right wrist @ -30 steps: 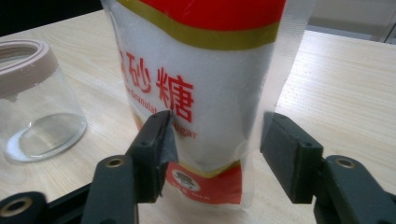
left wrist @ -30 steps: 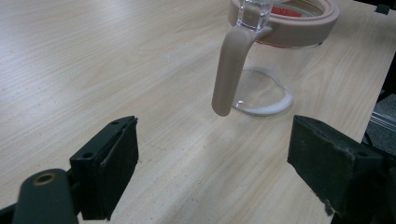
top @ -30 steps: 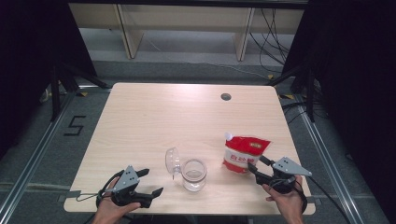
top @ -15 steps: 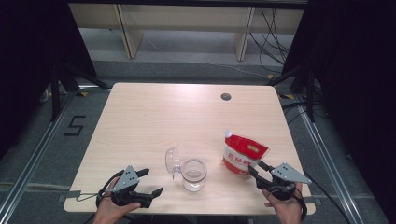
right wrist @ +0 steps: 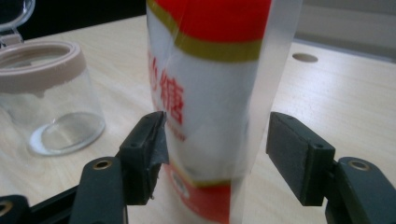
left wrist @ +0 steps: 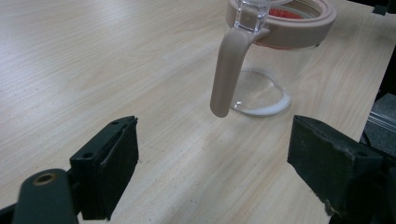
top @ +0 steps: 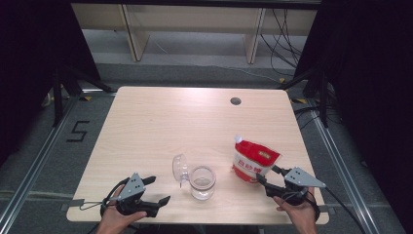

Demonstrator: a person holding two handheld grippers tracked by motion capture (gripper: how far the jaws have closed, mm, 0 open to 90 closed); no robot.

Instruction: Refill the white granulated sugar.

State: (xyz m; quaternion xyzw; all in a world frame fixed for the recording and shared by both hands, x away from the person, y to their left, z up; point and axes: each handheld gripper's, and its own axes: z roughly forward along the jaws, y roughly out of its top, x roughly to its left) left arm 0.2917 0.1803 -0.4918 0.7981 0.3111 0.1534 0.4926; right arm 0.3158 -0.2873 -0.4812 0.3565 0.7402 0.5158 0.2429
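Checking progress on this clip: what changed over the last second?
The right gripper has just opened its jaws again; they flank the pouch without clamping it. Pouch, jar and left gripper stayed put.

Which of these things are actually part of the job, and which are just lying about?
In use:
- red and white pouch, standing between the open jaws of the right gripper
- glass jar, lid flipped open
- left gripper, open, facing the jar

Just there:
- round hole in the table

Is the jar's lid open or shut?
Open. The jar stands upright with its clear lid flipped up to one side, leaving the tan rim uncovered.
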